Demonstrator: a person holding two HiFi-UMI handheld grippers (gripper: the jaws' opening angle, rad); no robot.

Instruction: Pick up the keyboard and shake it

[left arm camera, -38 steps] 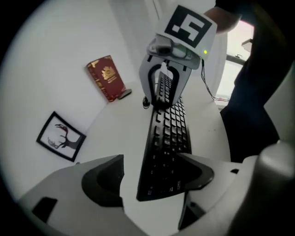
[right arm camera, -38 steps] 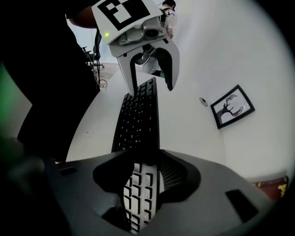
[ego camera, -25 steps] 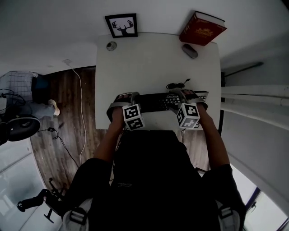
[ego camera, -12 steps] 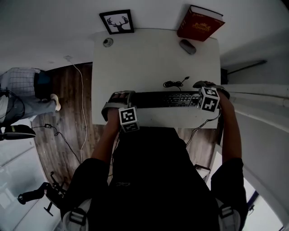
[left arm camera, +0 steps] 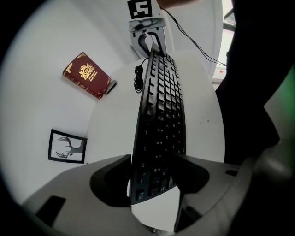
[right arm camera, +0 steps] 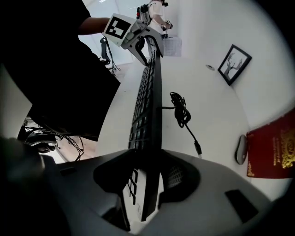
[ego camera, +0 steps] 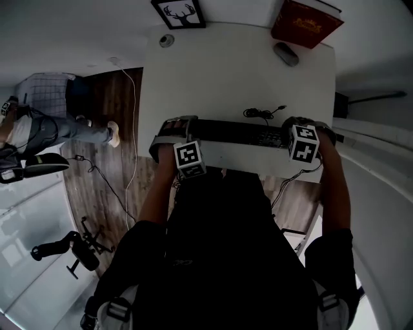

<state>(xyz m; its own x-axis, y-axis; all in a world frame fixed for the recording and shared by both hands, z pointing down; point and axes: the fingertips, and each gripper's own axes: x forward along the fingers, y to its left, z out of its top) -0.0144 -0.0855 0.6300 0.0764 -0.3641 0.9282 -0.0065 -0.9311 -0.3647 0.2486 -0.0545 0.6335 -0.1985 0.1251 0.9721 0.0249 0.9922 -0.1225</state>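
- The keyboard (ego camera: 239, 133) is a long black slab lying along the near edge of the tabletop (ego camera: 226, 77), closer to the near right corner. The right gripper view shows it almost edge-on, so it seems tipped. I cannot tell whether it is clear of the surface.
- It looks like stiff, light plastic that should not sag when carried by its two short ends. The smooth edges may slip under a hard shake, and the keycaps are the fragile part, so the rims are the better place to grip.
- The left gripper (left arm camera: 154, 176) takes the left end, and its fingers (left arm camera: 110, 179) are clamped across the keyboard from back rim to front rim.
- The right gripper (right arm camera: 147, 179) takes the right end. Its fingers (right arm camera: 182, 177) have just been closing, with the keyboard's end between them, and they appear to press on it.
- A thin cable (ego camera: 261, 115) lies loosely bundled just behind the keyboard. It is likely to whip about or snag during shaking.
- A mouse (ego camera: 286, 53) and a red book (ego camera: 306, 22) sit well apart at the far right corner.
- A framed deer picture (ego camera: 179, 13) and a small round thing (ego camera: 167, 40) are at the far left corner.
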